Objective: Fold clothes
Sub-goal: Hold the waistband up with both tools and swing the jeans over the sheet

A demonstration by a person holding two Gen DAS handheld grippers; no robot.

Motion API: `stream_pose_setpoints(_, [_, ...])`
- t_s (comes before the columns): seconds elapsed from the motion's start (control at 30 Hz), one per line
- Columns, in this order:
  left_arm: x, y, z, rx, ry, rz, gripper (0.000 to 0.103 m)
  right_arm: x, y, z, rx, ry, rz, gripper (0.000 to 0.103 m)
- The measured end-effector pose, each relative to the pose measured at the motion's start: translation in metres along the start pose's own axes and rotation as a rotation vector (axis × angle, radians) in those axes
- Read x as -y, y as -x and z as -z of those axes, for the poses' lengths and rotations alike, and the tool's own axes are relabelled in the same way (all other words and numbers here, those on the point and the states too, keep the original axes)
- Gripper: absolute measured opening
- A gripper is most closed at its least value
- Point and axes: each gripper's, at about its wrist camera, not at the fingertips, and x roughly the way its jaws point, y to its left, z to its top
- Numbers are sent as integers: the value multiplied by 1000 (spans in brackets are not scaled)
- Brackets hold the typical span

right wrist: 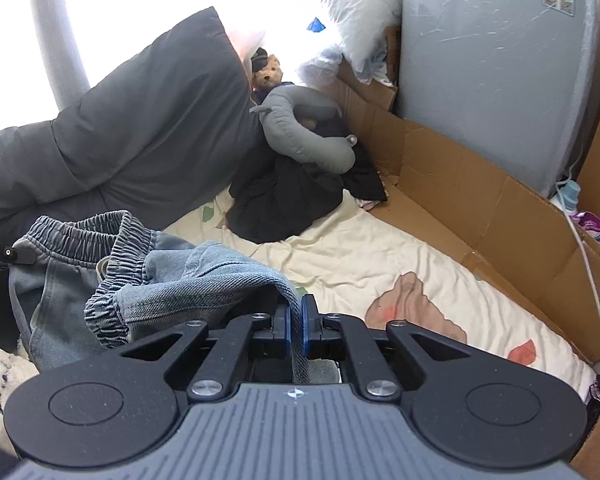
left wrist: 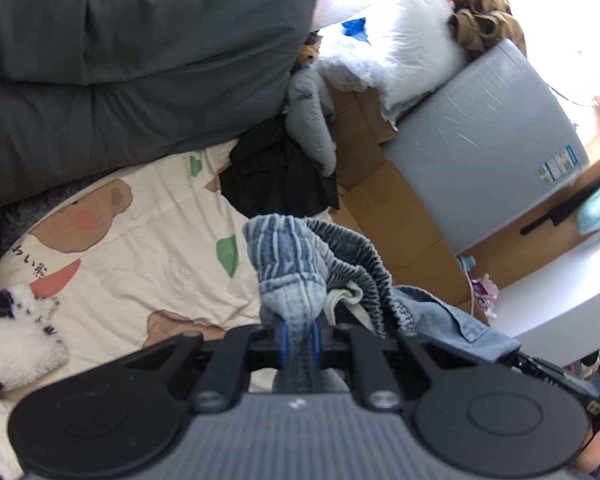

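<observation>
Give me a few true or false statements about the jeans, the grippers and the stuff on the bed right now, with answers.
1. Both grippers are shut on the denim jeans. True: left gripper and right gripper each pinch denim.
2. The jeans have a buttoned waistband. False: it is elasticated, gathered.
3. A grey neck pillow rests on a black garment. True.
4. The bed sheet is plain blue. False: cream with cartoon prints.
5. Cardboard stands at the bed's edge. True.

My count over the cream cartoon-print bedsheet

One pair of light-blue elastic-waist denim shorts, one crumpled black garment beyond it, one grey U-shaped neck pillow, one small brown teddy bear, two dark grey pillows.
</observation>
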Motion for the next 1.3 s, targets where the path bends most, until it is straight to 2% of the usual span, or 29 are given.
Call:
stream_pose_setpoints(0.2, [-26,-9,-11,13,37,7,12,-18,-30,-15,-20,92,-9,3])
stream_pose_setpoints(0.33, [-56,-17,-22,16,55,-3,12,-20,-66,-31,-30,117,-47,3])
stream_pose_setpoints(0.43, [-78,-28,-31,13,67,-41,12,-19,-101,-44,-38,126,-63,3])
stream_pose_setpoints(0.67, [-120,-72,-45,-10,73,-126,12,1,-212,-53,-122,110,-97,3])
stream_pose_setpoints(0.87, [-163,-132,-29,-59,101,-230,12,16,-321,-44,-213,169,-130,3])
stream_pose_setpoints(1.0, [-188,-163,-18,-86,139,-304,12,38,-382,-32,-267,137,-142,4])
stream_pose_setpoints(1.07, [-198,-171,-17,-86,161,-327,12,46,-400,-26,-283,130,-159,5])
stream_pose_setpoints(1.1, [-201,-174,-17,-86,169,-335,12,50,-408,-22,-290,126,-167,10])
stream_pose_setpoints(1.17, [-207,-179,-16,-93,175,-342,13,55,-408,-20,-284,130,-172,21])
stream_pose_setpoints(1.23, [-211,-183,-15,-101,172,-348,13,59,-400,-23,-272,150,-195,24])
stream_pose_setpoints(1.3, [-214,-185,-14,-101,174,-346,13,50,-385,-27,-246,271,-216,28])
